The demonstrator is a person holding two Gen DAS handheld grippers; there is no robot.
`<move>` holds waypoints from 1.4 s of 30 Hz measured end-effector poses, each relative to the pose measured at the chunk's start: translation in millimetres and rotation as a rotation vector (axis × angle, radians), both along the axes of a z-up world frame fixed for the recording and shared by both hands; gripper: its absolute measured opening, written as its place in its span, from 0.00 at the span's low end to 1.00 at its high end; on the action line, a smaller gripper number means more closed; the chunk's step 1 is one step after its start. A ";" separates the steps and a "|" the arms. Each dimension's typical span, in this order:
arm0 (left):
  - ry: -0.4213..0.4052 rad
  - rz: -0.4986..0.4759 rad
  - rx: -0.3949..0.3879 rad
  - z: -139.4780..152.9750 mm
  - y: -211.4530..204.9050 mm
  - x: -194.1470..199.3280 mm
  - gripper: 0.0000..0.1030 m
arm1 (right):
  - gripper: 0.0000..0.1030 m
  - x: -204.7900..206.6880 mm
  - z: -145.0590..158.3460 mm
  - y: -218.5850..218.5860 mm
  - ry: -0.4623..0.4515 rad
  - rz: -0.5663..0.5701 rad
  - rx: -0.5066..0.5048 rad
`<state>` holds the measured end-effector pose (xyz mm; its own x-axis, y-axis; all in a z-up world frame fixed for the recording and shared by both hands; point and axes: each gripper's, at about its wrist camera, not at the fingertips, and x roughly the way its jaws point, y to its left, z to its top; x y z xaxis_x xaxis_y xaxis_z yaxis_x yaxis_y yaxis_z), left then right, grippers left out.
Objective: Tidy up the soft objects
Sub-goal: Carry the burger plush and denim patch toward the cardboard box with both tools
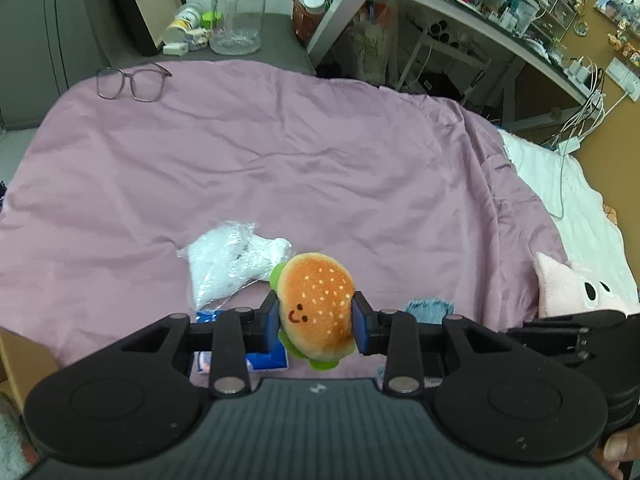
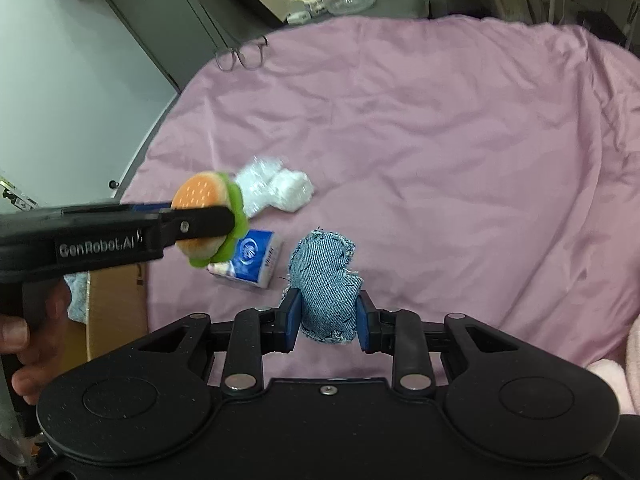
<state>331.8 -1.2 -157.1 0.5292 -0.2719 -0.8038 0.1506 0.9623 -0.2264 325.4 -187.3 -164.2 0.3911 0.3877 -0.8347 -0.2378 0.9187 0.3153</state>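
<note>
Burger plush (image 1: 316, 312): one
Denim pouch (image 2: 326, 292): one
Plastic-wrapped white bundle (image 1: 228, 264): one
Tissue pack (image 2: 252, 256): one
Eyeglasses (image 1: 130, 82): one pair
Clear jug (image 1: 239, 12): one

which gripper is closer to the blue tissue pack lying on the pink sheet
Left, narrowly. The left gripper, holding the burger plush, hangs just above the blue tissue pack, overlapping its near corner. The right gripper, holding the denim pouch, sits beside the pack, apart from it.
</note>
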 end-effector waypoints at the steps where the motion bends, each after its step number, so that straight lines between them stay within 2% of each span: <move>1: -0.003 0.003 -0.001 2.8 1.6 -2.4 0.34 | 0.27 -2.0 5.2 0.5 -0.012 -0.001 -0.003; 10: -0.064 0.023 0.012 28.7 23.7 -37.4 0.34 | 0.27 -16.2 30.5 15.7 -0.075 -0.012 -0.042; 18: -0.090 0.073 0.007 38.9 58.0 -68.3 0.34 | 0.27 -32.9 44.6 44.4 -0.121 0.012 -0.050; 42: -0.060 0.256 0.027 25.3 175.5 -137.1 0.34 | 0.27 -68.7 50.0 155.3 -0.153 0.161 -0.049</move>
